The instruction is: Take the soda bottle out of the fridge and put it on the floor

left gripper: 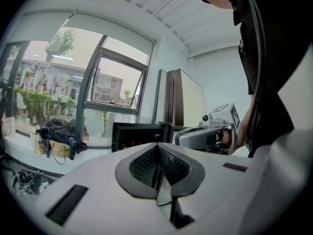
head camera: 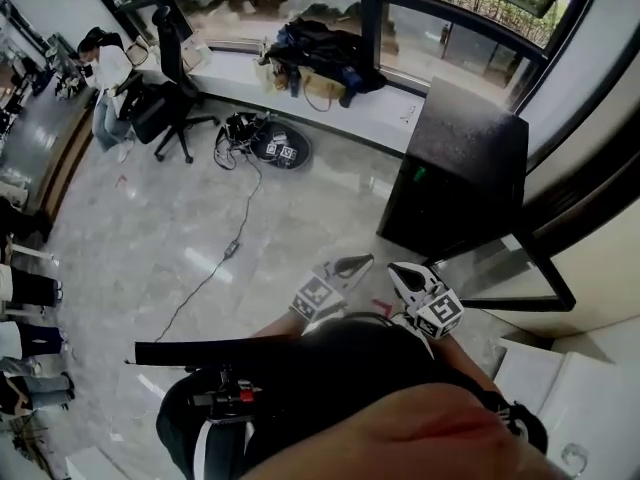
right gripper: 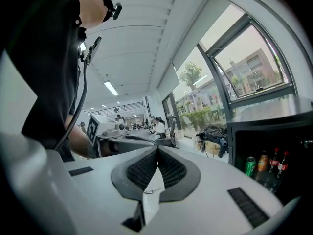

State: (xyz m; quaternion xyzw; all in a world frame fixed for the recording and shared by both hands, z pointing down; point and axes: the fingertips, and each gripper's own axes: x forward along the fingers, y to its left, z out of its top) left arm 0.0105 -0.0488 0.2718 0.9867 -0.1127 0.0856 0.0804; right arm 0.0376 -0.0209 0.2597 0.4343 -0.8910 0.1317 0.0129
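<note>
A black mini fridge (head camera: 462, 173) stands on the floor at the right, its glass door (head camera: 510, 273) swung open toward me. Inside, the right gripper view shows a green can (right gripper: 250, 166), an orange can (right gripper: 263, 161) and two dark bottles with red labels (right gripper: 278, 162). Both grippers hover side by side in front of the fridge, well short of it. My left gripper (head camera: 364, 262) (left gripper: 157, 164) is shut and holds nothing. My right gripper (head camera: 396, 269) (right gripper: 157, 166) is also shut and holds nothing. Each gripper shows in the other's view: the right gripper (left gripper: 211, 132) and the left gripper (right gripper: 116, 139).
A cable (head camera: 232, 246) runs across the marble floor to a round device (head camera: 280, 146). Bags (head camera: 320, 53) lie on the window ledge. A seated person (head camera: 105, 76) and a black office chair (head camera: 172, 108) are at the far left. White boxes (head camera: 570, 398) sit at my lower right.
</note>
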